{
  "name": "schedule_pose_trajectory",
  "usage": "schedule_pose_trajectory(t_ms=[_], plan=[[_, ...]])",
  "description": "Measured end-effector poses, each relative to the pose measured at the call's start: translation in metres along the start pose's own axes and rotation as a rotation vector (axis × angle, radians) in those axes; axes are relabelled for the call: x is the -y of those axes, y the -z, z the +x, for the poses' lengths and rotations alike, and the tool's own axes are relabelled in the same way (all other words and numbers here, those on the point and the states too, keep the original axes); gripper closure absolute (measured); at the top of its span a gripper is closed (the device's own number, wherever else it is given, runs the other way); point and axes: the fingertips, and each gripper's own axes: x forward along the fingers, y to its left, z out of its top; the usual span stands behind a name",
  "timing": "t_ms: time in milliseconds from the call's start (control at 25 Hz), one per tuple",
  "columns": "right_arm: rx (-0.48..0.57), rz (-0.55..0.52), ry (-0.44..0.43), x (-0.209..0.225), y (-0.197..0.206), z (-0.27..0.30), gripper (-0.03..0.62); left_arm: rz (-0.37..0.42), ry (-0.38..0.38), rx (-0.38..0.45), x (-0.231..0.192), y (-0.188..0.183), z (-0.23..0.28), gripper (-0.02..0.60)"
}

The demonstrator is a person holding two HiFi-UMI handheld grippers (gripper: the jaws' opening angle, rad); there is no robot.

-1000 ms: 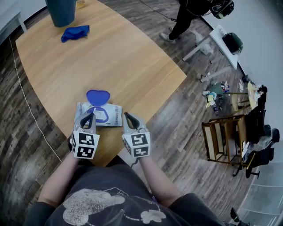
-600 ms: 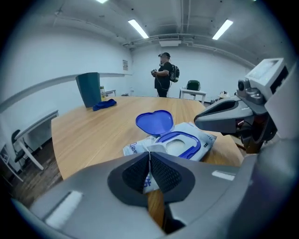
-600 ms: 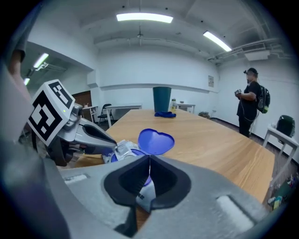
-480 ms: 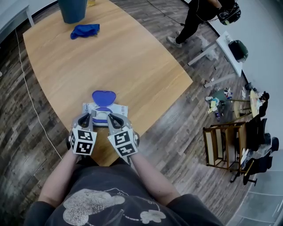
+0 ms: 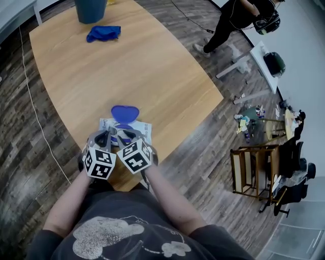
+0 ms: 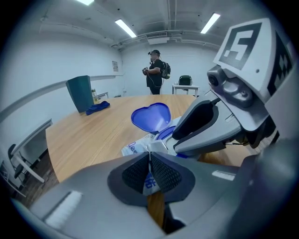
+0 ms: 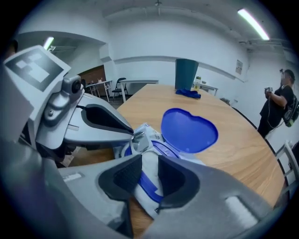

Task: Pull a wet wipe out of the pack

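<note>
The white wet wipe pack [image 5: 142, 127] lies near the table's front edge, its blue heart-shaped lid [image 5: 125, 111] flipped open. My left gripper [image 5: 104, 136] is shut on the pack's near edge. In the left gripper view a strip of printed film [image 6: 148, 179] is pinched between the pads of that gripper [image 6: 150, 158]. My right gripper [image 5: 127, 134] sits close beside it over the pack's opening. Its jaws [image 7: 149, 164] have just been opening, and the white top of the pack [image 7: 150, 173] and its blue ring show in the gap. The lid [image 7: 189, 130] stands behind.
The wooden table [image 5: 152, 66] carries a blue cloth [image 5: 104, 33] and a teal bin [image 5: 91, 9] at its far end. A person [image 5: 238, 18] stands on the floor beyond the table. A wooden rack [image 5: 254, 170] stands to the right.
My right gripper has swung left from beside the pack to right next to the left gripper, rolling as it went, and its jaws have parted. The left gripper stays at the pack.
</note>
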Motion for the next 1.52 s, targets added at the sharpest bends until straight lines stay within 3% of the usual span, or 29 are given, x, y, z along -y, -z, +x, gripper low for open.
schedule_pose_trajectory(t_ms=[320,480,600,960,1320,1520], plan=[[-0.089,0.018,-0.028,0.001,0.0,0.004,0.502,-0.019,0.011,0.005,0.007,0.006,-0.003,0.549],[-0.047,0.058,-0.02,0.003,0.0,0.001,0.519,-0.029,0.025,0.006,0.007,0.006,-0.002,0.551],[-0.028,0.069,0.01,0.006,0.001,0.002,0.594,-0.035,0.038,0.009,0.008,0.006,-0.001,0.551],[0.034,0.071,0.028,0.002,-0.013,-0.015,0.597,-0.031,0.061,0.018,0.008,0.008,0.0,0.549],[0.143,0.167,0.077,0.006,-0.036,-0.052,0.599,-0.014,0.104,0.023,0.011,0.007,0.001,0.549],[0.233,0.225,0.152,0.022,-0.048,-0.088,0.599,0.001,0.143,0.03,0.012,0.007,0.003,0.549]])
